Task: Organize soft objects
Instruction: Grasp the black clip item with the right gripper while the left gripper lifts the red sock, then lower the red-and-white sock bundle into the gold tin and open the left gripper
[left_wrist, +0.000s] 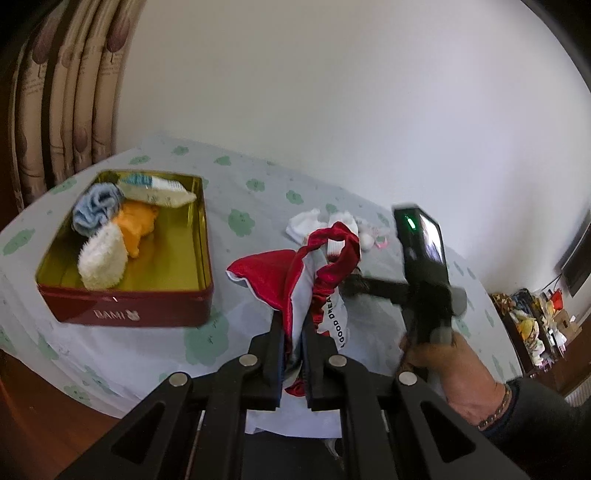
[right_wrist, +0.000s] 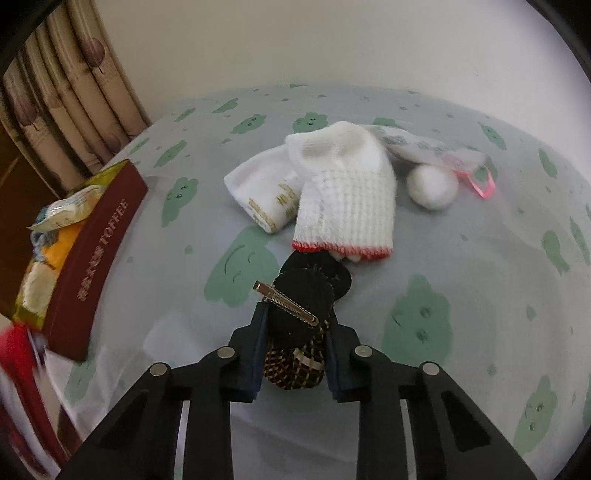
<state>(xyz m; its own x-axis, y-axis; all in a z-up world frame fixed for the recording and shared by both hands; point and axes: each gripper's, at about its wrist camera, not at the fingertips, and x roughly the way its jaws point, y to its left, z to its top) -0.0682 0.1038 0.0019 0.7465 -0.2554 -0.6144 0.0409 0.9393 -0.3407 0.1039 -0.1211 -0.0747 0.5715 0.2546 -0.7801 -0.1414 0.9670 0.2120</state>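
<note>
My left gripper (left_wrist: 291, 325) is shut on a red and white satin cloth (left_wrist: 273, 273) with an elastic edge and black lettering, held above the bed. A red tin box (left_wrist: 125, 295) with a gold inside stands to its left and holds a blue cloth, an orange piece, a white fluffy piece and a white packet. My right gripper (right_wrist: 295, 325) is shut on a black fuzzy hair clip (right_wrist: 299, 295) with a metal bar and plaid fabric. Just beyond it lie a white knit glove (right_wrist: 347, 199) with red trim, a white sock (right_wrist: 258, 192) and a white pompom (right_wrist: 432, 186).
A grey bedsheet (right_wrist: 443, 295) with green shapes covers the bed. The tin box (right_wrist: 96, 258) sits at the left in the right wrist view. Curtains (left_wrist: 66, 110) hang at the far left and a cluttered shelf (left_wrist: 535, 325) stands at the right. A hand (left_wrist: 454, 365) holds the right gripper.
</note>
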